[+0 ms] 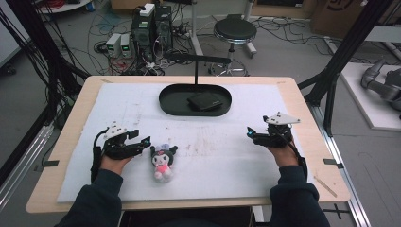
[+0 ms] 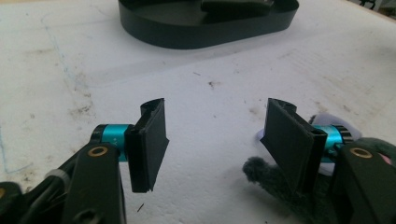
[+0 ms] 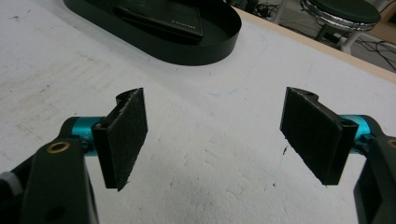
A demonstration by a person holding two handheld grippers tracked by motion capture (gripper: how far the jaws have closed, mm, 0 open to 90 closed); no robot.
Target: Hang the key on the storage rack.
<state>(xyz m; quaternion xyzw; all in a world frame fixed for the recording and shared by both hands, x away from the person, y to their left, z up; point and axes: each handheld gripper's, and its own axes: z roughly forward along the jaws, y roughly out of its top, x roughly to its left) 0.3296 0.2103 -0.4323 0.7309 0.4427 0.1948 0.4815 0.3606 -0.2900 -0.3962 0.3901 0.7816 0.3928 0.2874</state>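
Plush (image 1: 163,162) lies on the white mat (image 1: 213,161) near the front of the tabletop (image 1: 307,123), just right of the left hand-held gripper (image 1: 144,142). That one's jaws are apart w/ nothing between them; plush sits outside its right jaw. Right hand-held gripper (image 1: 249,132) is well apart, wide open, empty. Black tray (image 1: 165,101) w/ a wallet (image 1: 204,101) sits farther back.

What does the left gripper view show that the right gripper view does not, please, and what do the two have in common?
Left gripper view alone: the plush toy, its dark fur lying beside and behind that tool's right-hand jaw, not between the jaws. Right gripper view alone: a round stool on the floor beyond the table's edge. Both: an open tool (left tool, right tool) over the white mat, and the black oval tray holding a dark wallet.
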